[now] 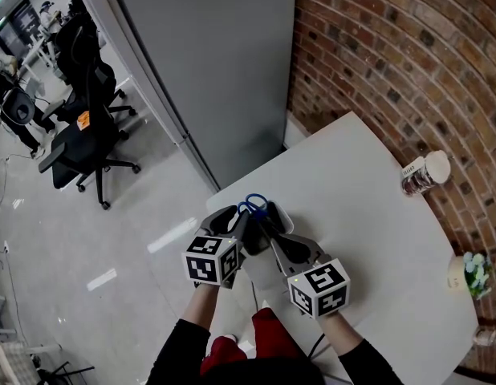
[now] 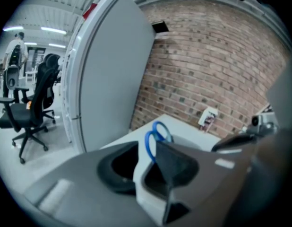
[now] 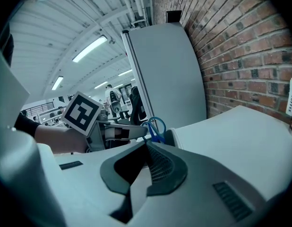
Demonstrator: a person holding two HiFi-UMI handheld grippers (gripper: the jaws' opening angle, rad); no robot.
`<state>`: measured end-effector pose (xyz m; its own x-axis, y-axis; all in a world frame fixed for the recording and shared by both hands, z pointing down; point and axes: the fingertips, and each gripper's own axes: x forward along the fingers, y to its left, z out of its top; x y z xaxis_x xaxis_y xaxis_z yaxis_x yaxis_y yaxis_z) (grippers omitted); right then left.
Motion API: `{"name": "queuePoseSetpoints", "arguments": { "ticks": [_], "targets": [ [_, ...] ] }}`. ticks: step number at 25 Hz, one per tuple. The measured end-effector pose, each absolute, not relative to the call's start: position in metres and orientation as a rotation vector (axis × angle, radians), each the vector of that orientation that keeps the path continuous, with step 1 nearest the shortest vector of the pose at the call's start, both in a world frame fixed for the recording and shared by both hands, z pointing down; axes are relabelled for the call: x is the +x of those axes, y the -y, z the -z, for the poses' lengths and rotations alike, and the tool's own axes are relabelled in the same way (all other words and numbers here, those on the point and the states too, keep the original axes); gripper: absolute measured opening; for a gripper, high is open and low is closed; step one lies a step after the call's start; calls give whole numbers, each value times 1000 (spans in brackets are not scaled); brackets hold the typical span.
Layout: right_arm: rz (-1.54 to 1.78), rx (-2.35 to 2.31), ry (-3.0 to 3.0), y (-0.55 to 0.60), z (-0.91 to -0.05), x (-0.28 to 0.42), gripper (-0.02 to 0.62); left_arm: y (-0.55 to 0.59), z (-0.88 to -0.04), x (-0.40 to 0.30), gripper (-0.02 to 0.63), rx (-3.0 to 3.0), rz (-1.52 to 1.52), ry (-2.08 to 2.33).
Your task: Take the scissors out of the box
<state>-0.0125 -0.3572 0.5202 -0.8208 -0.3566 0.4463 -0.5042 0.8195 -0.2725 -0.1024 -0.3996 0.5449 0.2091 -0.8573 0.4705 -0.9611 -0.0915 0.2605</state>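
Far left, I logged a black office chair (image 1: 79, 139) on the floor, well apart from the white table (image 1: 352, 215). Next, the left gripper (image 1: 241, 224), its jaws clamped on a wall of the white box (image 1: 283, 213) near the table's edge. The scissors (image 1: 254, 206) stood upright in that box, blue handles uppermost. The right gripper (image 1: 268, 233) had its jaws pressed together on them just below the handles. Far right, a bottle (image 1: 423, 173) stood near the brick wall (image 1: 408, 62).

Blue-handled scissors (image 1: 254, 205) standing in a small white box (image 1: 285, 216).
Both loop handles poke up above the rim, the blades hidden inside; the box sits near the edge of the white table (image 1: 368, 215).
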Motion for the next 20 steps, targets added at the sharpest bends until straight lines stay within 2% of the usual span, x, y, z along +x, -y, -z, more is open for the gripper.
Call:
{"name": "queuePoseSetpoints", "arguments": {
  "ticks": [5,8,20],
  "targets": [
    [-545,645,2615,358,-522,-12,9,404,-544,-100,104,2000,-300,1680],
    [-546,648,2610,358,-524,-11,9,404,-545,-99,71,2001,-315,1688],
    [-538,682,2608,358,-518,-5,9,404,-532,-91,35,2029,-280,1706]
  ]
}}
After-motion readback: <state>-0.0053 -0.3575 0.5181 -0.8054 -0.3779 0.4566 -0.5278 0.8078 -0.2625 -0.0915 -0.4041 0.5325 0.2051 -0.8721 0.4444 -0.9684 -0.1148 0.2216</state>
